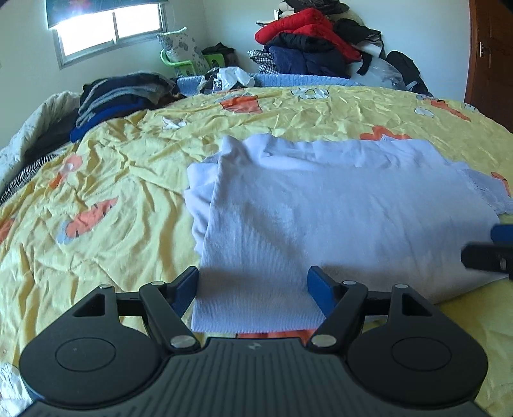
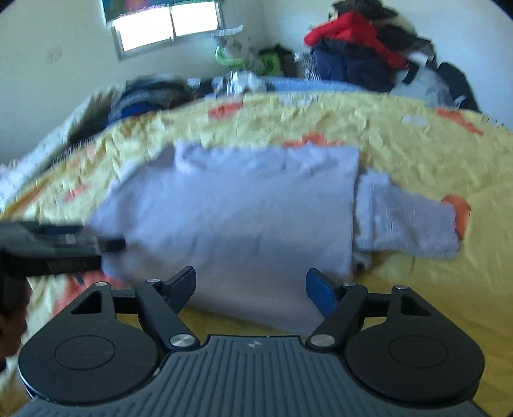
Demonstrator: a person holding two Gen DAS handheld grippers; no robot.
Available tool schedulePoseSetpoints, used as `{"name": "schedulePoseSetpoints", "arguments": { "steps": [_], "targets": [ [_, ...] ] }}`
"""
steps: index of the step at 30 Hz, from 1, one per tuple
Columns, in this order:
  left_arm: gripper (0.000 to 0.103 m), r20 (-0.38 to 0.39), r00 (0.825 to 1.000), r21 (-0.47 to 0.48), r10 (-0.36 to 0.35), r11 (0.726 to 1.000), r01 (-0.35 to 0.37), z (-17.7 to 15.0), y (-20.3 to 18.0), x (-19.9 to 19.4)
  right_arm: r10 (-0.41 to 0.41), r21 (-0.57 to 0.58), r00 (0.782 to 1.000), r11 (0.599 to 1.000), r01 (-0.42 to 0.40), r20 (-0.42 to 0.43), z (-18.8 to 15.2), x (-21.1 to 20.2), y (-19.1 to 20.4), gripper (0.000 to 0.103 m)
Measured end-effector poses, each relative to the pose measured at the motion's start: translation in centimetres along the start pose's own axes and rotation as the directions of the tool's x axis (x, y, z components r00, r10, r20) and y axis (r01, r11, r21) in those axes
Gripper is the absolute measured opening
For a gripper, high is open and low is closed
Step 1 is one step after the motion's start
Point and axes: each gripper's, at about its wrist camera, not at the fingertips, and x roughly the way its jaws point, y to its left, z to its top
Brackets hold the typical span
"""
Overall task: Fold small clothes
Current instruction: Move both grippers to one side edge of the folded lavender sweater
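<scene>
Window (image 1: 105, 25) glare; rt view blurred

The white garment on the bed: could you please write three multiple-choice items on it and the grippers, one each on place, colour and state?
1. Where does the garment lie?
A. on the yellow bedspread
B. on the far clothes pile
C. on the floor

2. What colour are the left gripper pads?
A. red
B. blue
C. green

3. How do the right gripper jaws stand?
A. shut on the garment
B. shut on nothing
C. open

Answers:
1 A, yellow sheet shows all around it.
2 B, both pads show blue.
3 C, a wide gap separates the pads.
</scene>
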Motion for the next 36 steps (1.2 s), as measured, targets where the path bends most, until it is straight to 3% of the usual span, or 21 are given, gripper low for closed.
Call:
{"name": "schedulePoseSetpoints", "arguments": {
  "steps": [5, 7, 14, 18, 22, 25, 30, 36],
  "targets": [
    [0.074, -0.006, 1.0, 0.001, -0.005, 1.0, 0.005, -0.5, 0.1, -0.3, -0.099, -0.063, 0.993, 0.993, 0.095, -0.063, -0.8, 2.1, 0.9, 0.08],
    [0.074, -0.006, 1.0, 0.003, -0.007, 1.0, 0.007, -0.8, 0.3, -0.5, -0.118, -0.085, 0.992, 0.99, 0.114, -0.051, -1.6, 1.9, 1.3, 0.08],
    [0.075, -0.005, 1.0, -0.002, -0.015, 1.0, 0.015, -1.1, 0.7, -0.9, -0.114, -0.036, 0.993, 0.993, 0.114, -0.004, -1.5, 0.7, 1.4, 0.081],
    [0.075, -0.001, 1.0, 0.004, -0.027, 1.0, 0.027, -0.8, 1.4, -1.5, -0.139, -0.058, 0.99, 0.989, 0.137, -0.038, -2.0, 1.6, 1.2, 0.082],
    [0.075, -0.009, 0.999, -0.03, -0.039, 0.999, 0.039, 1.2, 4.2, -1.0, -0.137, -0.076, 0.99, 0.987, 0.139, 0.033, -1.3, 0.2, 2.7, 0.083],
    [0.081, -0.025, 0.995, -0.136, -0.092, 0.987, 0.088, 3.3, 7.3, 0.3, -0.131, -0.169, 0.985, 0.974, 0.149, 0.109, -0.9, -0.3, 5.8, 0.085],
    [0.081, -0.077, 0.967, -0.275, -0.243, 0.937, 0.214, 5.8, 11.1, 4.2, -0.058, -0.388, 0.99, 0.916, 0.103, 0.125, -2.6, 0.7, 12.2, 0.085],
    [0.081, -0.14, 0.914, -0.302, -0.38, 0.896, 0.326, 7.1, 11.7, 8.2, -0.084, -0.628, 0.984, 0.76, 0.164, 0.156, -5.6, 2.9, 18.1, 0.085]
  ]
}}
